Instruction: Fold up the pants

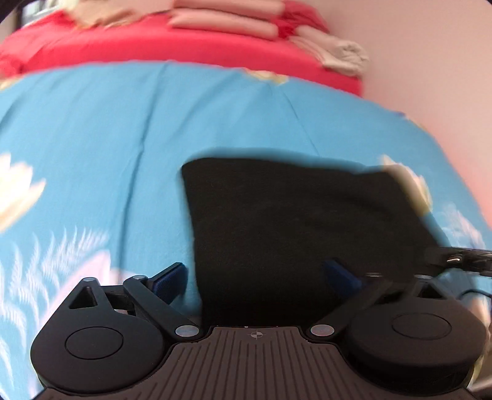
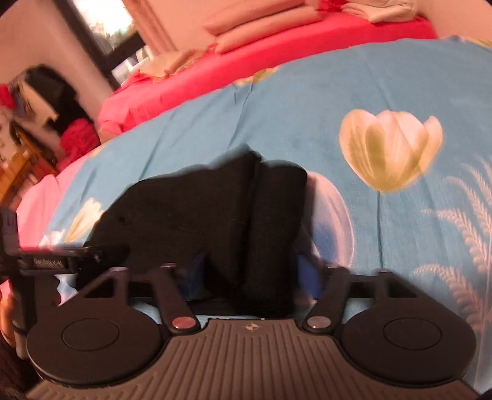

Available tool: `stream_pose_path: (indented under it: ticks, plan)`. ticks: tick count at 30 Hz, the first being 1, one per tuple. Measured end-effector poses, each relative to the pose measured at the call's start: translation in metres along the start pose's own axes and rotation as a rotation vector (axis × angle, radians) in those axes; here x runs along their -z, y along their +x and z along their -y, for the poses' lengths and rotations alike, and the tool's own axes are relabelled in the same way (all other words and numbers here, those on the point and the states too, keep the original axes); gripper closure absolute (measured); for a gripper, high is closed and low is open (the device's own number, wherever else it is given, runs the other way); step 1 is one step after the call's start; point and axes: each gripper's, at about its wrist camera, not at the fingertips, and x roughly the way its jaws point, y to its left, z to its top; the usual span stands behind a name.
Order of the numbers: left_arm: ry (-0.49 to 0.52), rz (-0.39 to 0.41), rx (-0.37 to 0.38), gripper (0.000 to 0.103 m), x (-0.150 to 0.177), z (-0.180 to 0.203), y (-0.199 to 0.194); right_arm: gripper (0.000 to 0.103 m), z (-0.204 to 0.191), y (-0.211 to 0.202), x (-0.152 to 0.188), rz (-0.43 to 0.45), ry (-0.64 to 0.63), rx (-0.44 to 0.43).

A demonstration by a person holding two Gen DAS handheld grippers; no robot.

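Observation:
Folded black pants (image 1: 295, 221) lie on a blue flowered bedsheet (image 1: 92, 147). In the left wrist view my left gripper (image 1: 255, 274) is open wide at the near edge of the pants. Its left pad hangs over the sheet beside the cloth and its right pad over the black fabric. In the right wrist view the pants (image 2: 190, 215) show a thicker folded strip along their right side. My right gripper (image 2: 250, 270) straddles that near end with its jaws apart. The blue pads stand on either side of the cloth, in blur, without clearly pressing it. The left gripper's body (image 2: 55, 261) shows at the left.
Beyond the blue sheet lies a red sheet (image 1: 153, 40) with stacked pink pillows (image 1: 227, 18) and a pale crumpled cloth (image 1: 344, 55). A wall (image 1: 430, 61) borders the bed on the right. A window (image 2: 104, 21) and dark furniture (image 2: 52, 101) stand off the bed's left side.

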Motion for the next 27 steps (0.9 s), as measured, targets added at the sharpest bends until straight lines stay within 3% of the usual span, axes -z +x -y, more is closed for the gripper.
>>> stream_pose_path:
  ticks: [4,8,12,14,17,19,22,27]
  plan:
    - [-0.029,0.026,-0.030,0.000,-0.001,-0.001,-0.017,0.028,-0.010,-0.021,0.002,0.093,-0.037,0.024]
    - [0.060,0.057,-0.138,0.000,0.007,0.010,-0.032,0.025,-0.012,-0.012,0.016,0.038,-0.117,0.069]
    - [0.077,0.072,-0.189,0.000,0.015,0.011,-0.048,0.022,0.003,-0.028,0.022,0.044,-0.069,0.056]
    - [0.079,0.080,-0.222,0.000,0.021,0.014,-0.063,0.021,-0.003,-0.038,0.023,0.063,-0.121,0.109]
    - [0.114,0.110,-0.283,0.000,0.028,0.024,-0.086,0.019,-0.022,-0.053,0.026,0.139,-0.254,0.301]
    - [0.138,0.122,-0.340,0.000,0.034,0.030,-0.094,0.015,-0.032,-0.066,0.031,0.175,-0.324,0.353]
    - [0.159,0.109,-0.385,0.000,0.043,0.036,-0.093,0.010,-0.045,-0.081,0.039,0.191,-0.371,0.287]
    - [0.116,0.059,-0.369,0.000,0.049,0.035,-0.079,0.007,-0.071,-0.080,0.055,0.143,-0.413,0.164]
